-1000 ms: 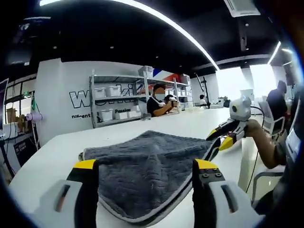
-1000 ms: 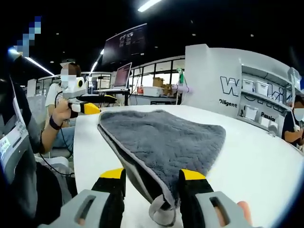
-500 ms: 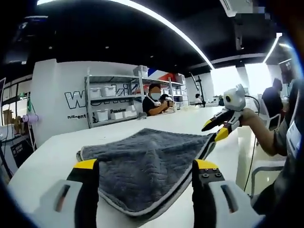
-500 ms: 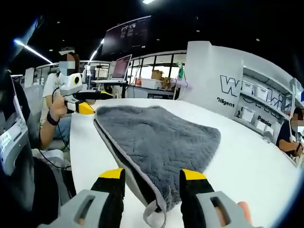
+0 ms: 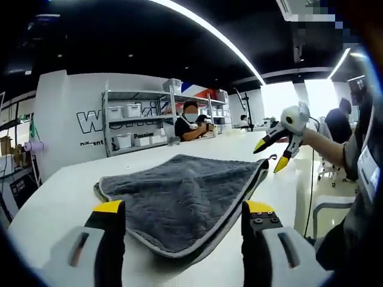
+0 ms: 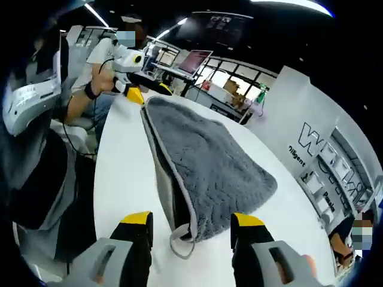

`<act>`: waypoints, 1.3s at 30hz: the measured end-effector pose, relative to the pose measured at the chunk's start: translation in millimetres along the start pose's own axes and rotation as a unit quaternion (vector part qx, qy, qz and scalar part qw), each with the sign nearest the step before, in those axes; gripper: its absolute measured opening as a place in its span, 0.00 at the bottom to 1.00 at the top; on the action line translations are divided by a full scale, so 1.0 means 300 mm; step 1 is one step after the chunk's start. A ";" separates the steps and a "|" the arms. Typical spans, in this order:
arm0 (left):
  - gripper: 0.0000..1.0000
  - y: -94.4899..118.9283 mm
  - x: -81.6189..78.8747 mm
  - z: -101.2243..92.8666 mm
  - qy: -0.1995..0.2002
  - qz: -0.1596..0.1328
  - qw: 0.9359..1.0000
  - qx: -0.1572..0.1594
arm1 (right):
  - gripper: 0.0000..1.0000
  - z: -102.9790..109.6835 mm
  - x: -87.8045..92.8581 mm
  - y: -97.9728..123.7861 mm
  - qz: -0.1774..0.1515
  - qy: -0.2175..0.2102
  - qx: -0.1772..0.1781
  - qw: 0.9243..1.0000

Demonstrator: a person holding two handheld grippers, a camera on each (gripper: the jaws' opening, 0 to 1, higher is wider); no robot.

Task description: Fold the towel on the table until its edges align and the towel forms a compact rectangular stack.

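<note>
towel: the grey, plush, wave-textured towel with a pale stitched border is lying folded over on the white table, filling the lower centre of the left gripper view; in the right gripper view it is running from the upper left down to the lower centre, with a small hanging loop at its near corner.
left gripper: the yellow-tipped, grey-bodied left gripper is hovering with its jaws spread wide on either side of the towel's near edge, grasping nothing; it is also appearing at the upper left of the right gripper view, by the towel's far corner.
right gripper: the matching right gripper is sitting with jaws parted, released, just short of the loop corner; in the left gripper view it is showing at the right of the frame, lifted above the towel's corner, jaws apart.
stage: judging by the doubled layers, one fold is looking done and the edges are sitting roughly together, though the near corner is looking a little ragged.
step in hand: likely regrasping for the next fold or squaring the edges.
doing it well: each gripper should be pinching both layers at a corner, not just the top one, then lifting evenly so the border lines meet.
risk: the loose loop could be snagging a jaw, and a one-layer pinch would be pulling the stack apart.
</note>
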State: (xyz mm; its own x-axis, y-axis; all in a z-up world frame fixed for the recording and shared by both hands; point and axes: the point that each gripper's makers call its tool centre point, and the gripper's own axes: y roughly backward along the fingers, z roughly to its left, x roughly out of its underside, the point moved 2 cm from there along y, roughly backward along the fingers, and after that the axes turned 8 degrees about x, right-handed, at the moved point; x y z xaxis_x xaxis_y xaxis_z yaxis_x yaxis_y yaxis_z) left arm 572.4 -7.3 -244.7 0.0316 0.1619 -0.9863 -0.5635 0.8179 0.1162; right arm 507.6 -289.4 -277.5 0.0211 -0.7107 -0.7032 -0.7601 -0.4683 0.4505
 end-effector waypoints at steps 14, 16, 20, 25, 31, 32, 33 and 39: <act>0.82 0.075 0.034 0.046 -0.013 0.017 1.000 -0.018 | 0.46 0.008 0.008 0.011 -0.007 0.118 0.018 0.993; 0.81 0.092 0.043 0.056 -0.019 0.024 0.999 -0.022 | 0.43 0.005 0.013 0.018 -0.007 0.139 0.018 0.990; 0.81 0.101 0.055 0.063 -0.017 0.030 0.999 -0.025 | 0.35 0.010 0.016 0.015 -0.007 0.155 0.014 0.988; 0.80 0.104 0.063 0.065 -0.013 0.029 0.999 -0.025 | 0.30 0.009 0.017 0.010 -0.011 0.173 0.012 0.985; 0.80 0.104 0.066 0.064 -0.010 0.029 0.999 -0.023 | 0.20 -0.004 0.031 -0.002 -0.015 0.178 0.010 0.984; 0.80 0.104 0.067 0.064 -0.009 0.029 0.999 -0.023 | 0.18 -0.002 0.033 -0.005 -0.017 0.177 0.006 0.984; 0.80 0.105 0.067 0.064 -0.008 0.029 0.999 -0.023 | 0.17 0.000 0.034 -0.007 -0.019 0.177 0.002 0.984; 0.80 0.106 0.065 0.065 -0.007 0.028 0.999 -0.025 | 0.05 0.011 0.041 -0.016 -0.014 0.181 -0.013 0.983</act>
State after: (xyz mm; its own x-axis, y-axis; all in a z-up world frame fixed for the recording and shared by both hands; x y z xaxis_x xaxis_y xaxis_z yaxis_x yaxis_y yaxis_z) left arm 571.1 32.6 -257.8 0.0099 0.2141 -0.9768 -0.6047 0.7793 0.1647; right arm 509.3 -294.2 -290.1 0.2750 -0.8356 -0.4756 -0.7395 -0.5000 0.4507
